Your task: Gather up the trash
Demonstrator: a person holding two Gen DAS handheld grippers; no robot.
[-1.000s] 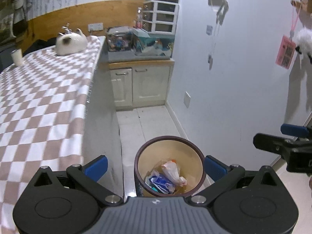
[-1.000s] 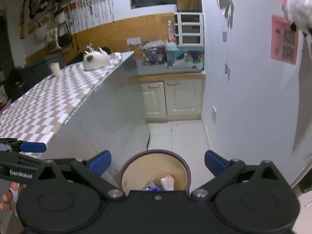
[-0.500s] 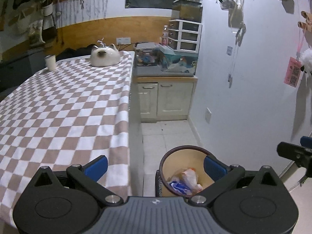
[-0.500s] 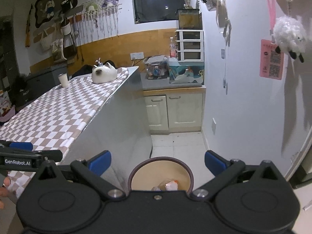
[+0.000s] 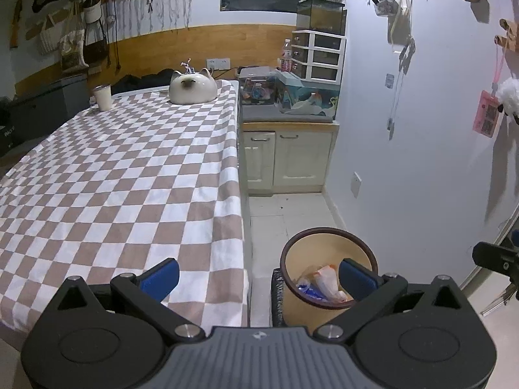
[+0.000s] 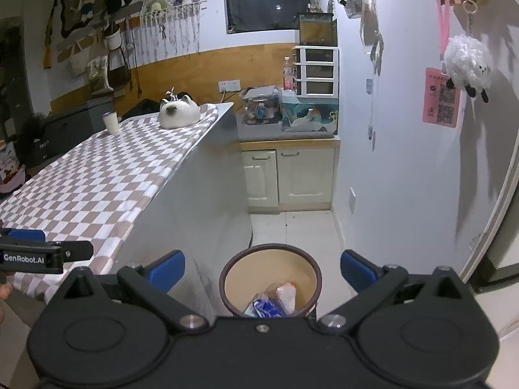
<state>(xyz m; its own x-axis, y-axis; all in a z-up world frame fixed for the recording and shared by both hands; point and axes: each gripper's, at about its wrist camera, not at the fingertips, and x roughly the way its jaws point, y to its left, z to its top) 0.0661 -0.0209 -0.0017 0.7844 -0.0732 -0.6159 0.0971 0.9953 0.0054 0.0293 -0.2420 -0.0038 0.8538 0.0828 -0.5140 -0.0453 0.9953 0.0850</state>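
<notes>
Right hand-held gripper [image 6: 262,267] agape above trash bin [image 6: 271,278].

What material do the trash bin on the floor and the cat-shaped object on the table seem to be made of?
The trash bin looks like smooth matte plastic: an even beige wall inside and a thin dark brown rim. The cat-shaped object seems to be glazed ceramic, since its cream surface is rounded and shows a soft shine; glossy plastic is also possible. The table's cover looks like woven cloth, draping over the edge.
</notes>
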